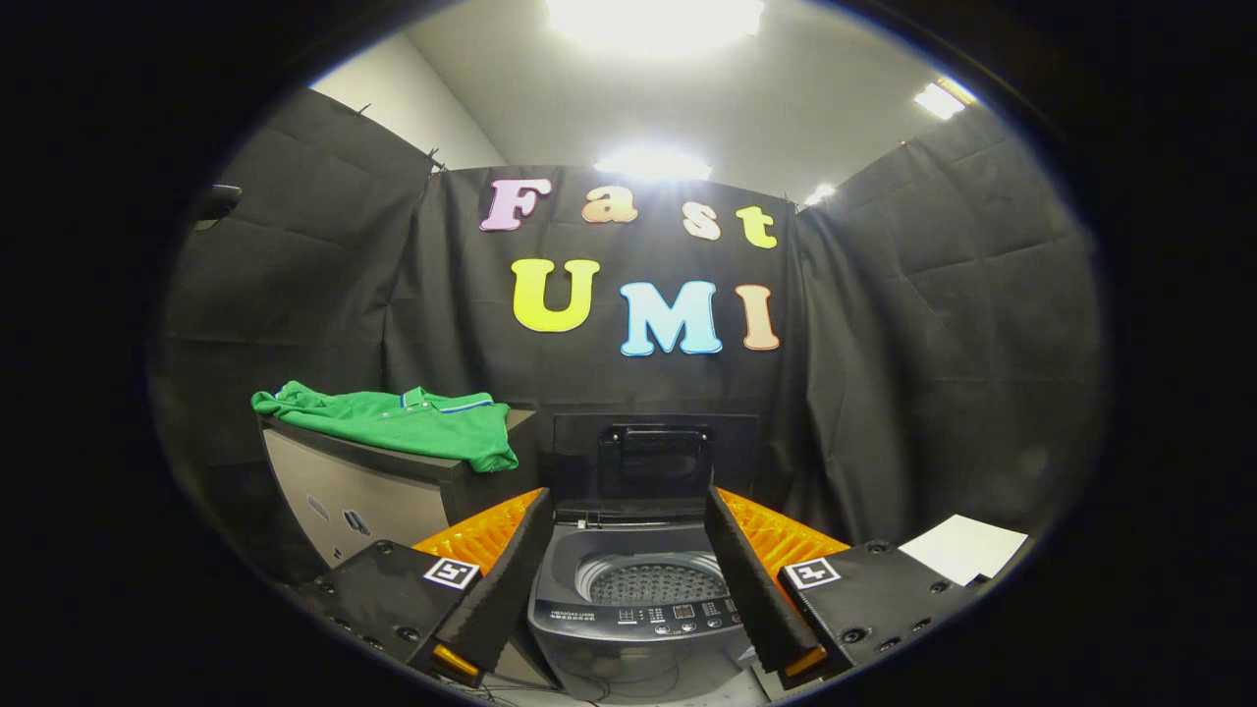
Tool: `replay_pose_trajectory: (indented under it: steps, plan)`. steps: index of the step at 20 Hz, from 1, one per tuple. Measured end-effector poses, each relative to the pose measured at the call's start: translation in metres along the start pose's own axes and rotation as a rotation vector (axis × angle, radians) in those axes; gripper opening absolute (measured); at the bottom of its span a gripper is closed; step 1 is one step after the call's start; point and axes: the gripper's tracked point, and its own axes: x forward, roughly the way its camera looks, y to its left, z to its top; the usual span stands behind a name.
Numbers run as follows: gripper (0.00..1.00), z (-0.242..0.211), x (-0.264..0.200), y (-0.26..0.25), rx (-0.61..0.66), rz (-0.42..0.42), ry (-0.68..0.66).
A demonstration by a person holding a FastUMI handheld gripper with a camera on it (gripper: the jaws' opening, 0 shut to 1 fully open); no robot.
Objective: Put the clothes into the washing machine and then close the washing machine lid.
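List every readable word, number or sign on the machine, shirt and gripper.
Washing machine control panel: a line of print and button captions, too small to read.
Green shirt: no text visible.
Gripper, jaws open with the machine ahead between them: square coded markers, no words.

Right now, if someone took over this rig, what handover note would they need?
Gripper: open, holding nothing, fingers spread either side of the washing machine.
Green shirt: lying on the cabinet beside the machine, beyond the fingers.
Lid: raised upright, drum open, no clothes seen in it.
Done: nothing yet.
Left: pick up the shirt, drop it in the drum, close the lid.
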Motion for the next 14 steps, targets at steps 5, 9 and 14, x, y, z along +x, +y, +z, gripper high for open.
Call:
replay_pose_trajectory:
  steps: [5,9,14]
  plan:
    - [0.97,0.01,0.007,0.006,0.024,0.014,0.013]
    - [0.97,0.028,0.024,0.016,0.038,0.049,0.026]
    - [0.97,0.056,0.051,0.036,0.056,0.113,0.038]
